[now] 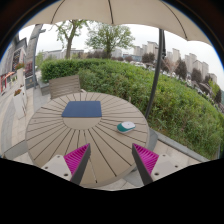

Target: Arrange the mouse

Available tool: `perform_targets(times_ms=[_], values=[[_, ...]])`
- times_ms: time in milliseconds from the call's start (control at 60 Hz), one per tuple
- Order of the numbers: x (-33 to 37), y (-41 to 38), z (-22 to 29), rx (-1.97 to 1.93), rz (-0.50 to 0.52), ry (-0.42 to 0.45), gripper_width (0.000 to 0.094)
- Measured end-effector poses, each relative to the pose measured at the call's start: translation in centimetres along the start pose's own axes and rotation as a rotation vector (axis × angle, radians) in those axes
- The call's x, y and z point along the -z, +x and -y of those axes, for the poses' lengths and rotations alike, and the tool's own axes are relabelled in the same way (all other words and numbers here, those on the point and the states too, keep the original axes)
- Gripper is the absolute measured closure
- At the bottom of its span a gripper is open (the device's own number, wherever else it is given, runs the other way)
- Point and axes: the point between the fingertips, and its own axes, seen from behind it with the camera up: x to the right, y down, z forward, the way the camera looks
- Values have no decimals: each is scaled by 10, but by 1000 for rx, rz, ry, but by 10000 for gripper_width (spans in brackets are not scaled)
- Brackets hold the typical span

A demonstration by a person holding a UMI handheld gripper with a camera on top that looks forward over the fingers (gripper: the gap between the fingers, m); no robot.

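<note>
A small white and teal mouse (126,126) lies on the round slatted wooden table (60,135), toward its right side. A blue-grey rectangular mouse mat (82,109) lies flat at the table's middle, left of the mouse and apart from it. My gripper (112,160) hovers over the table's near edge. Its two fingers with magenta pads (75,158) stand wide apart with nothing between them. The mouse is beyond the right finger.
A parasol pole (155,75) rises just behind the table on the right, with the canopy overhead. A chair (65,86) stands at the table's far side. A green hedge (180,100) and distant buildings lie beyond. Paved terrace is on the left.
</note>
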Motion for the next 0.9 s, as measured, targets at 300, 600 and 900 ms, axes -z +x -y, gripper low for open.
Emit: perform_targets(times_ms=[300, 600, 900], values=[[-73, 24, -19, 45, -4, 18, 83], [-150, 37, -22, 5, 53, 1, 83], [-215, 48, -8, -36, 76, -41, 82]])
